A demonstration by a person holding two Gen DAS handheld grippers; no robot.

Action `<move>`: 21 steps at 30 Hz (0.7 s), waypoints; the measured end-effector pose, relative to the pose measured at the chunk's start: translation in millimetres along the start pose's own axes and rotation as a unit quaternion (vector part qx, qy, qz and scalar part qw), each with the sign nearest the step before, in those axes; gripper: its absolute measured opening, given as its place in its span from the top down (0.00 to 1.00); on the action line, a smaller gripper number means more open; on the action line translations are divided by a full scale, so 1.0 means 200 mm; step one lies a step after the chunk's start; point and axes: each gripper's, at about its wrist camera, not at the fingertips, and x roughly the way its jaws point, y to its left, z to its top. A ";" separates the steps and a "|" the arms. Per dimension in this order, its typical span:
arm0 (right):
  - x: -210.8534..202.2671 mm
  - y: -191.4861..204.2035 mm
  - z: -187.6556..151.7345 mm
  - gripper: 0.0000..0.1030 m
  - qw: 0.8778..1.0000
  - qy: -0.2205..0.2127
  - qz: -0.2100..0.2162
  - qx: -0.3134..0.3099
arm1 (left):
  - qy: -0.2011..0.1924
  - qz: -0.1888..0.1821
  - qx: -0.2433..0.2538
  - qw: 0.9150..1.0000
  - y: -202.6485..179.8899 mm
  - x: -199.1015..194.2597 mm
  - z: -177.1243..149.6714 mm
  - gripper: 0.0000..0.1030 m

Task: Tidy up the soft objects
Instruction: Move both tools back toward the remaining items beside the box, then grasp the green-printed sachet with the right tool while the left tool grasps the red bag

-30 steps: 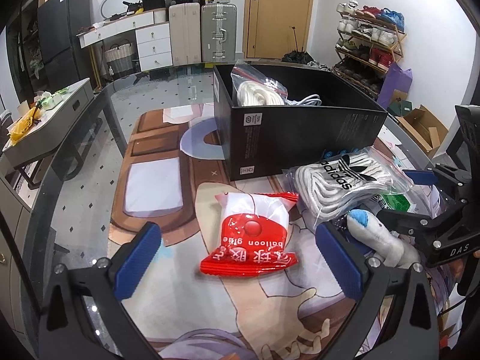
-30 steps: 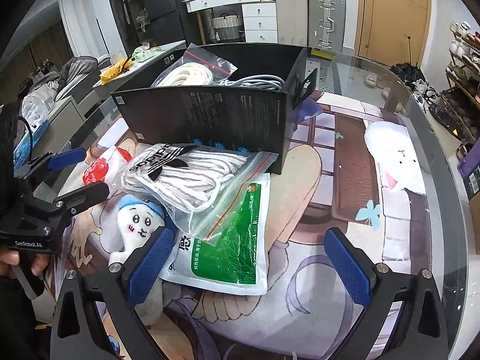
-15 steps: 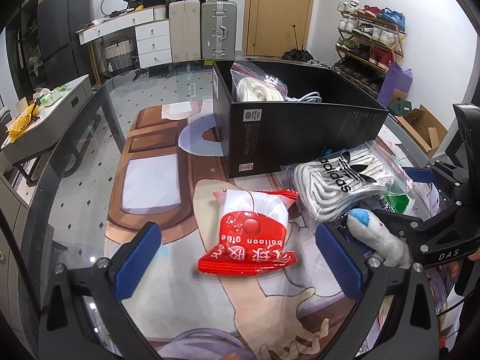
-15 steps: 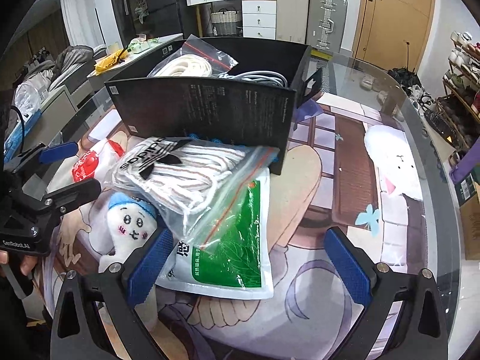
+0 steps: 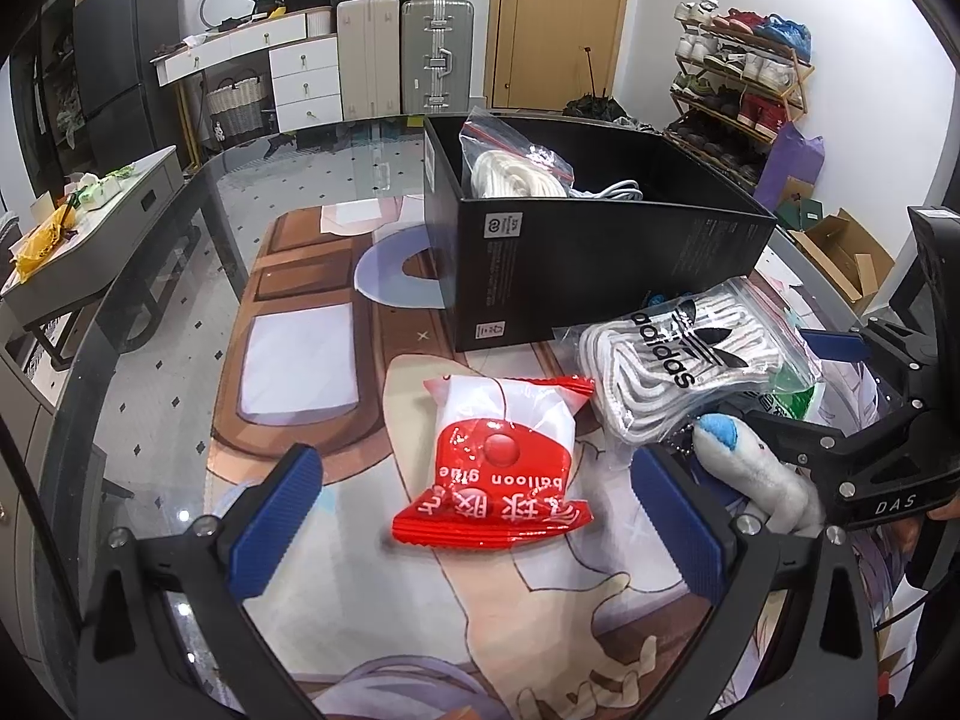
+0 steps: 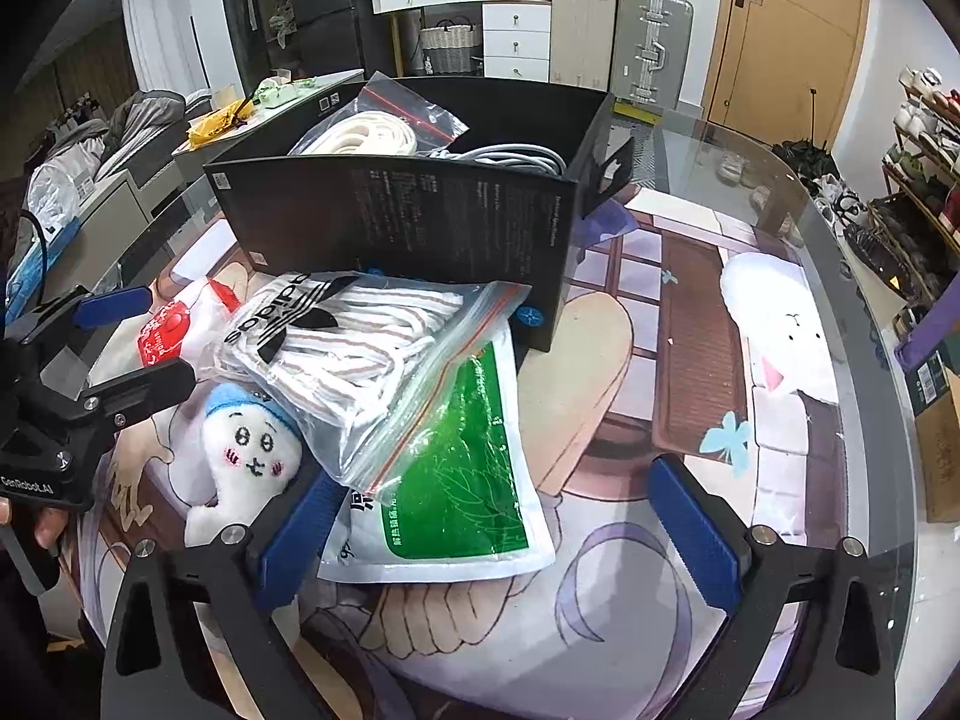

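Note:
A black box (image 5: 600, 252) stands on the table and holds a bagged white rope (image 5: 510, 171) and a grey cable (image 6: 504, 156). In front of it lie a red and white balloon glue packet (image 5: 498, 468), an adidas zip bag of striped cord (image 6: 360, 348), a green and white pouch (image 6: 456, 480) and a white plush with a blue cap (image 6: 249, 456). My left gripper (image 5: 480, 528) is open, its fingers either side of the red packet. My right gripper (image 6: 498, 534) is open over the green pouch, its left finger beside the plush.
A printed mat (image 6: 690, 360) covers the glass table (image 5: 150, 360). The table's curved edge runs at the right (image 6: 870, 360). Suitcases (image 5: 432, 54), drawers and a shoe rack (image 5: 738, 78) stand behind the table.
Both grippers have drawn slightly nearer the items; the adidas bag and plush look a little closer in the right view. Both stay open.

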 end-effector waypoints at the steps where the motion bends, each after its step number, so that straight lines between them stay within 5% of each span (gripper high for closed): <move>1: -0.01 0.00 0.00 0.14 1.000 -0.003 0.002 -0.002 | 0.000 0.000 0.000 1.000 0.00 0.00 0.00 0.00; 7: -0.05 0.02 -0.01 0.42 1.000 -0.010 0.014 -0.015 | 0.002 -0.003 -0.002 1.000 0.00 0.01 0.00 0.00; 21: -0.14 -0.08 -0.09 0.65 1.000 -0.011 0.018 -0.009 | 0.005 -0.007 -0.009 1.000 0.02 0.02 0.00 0.00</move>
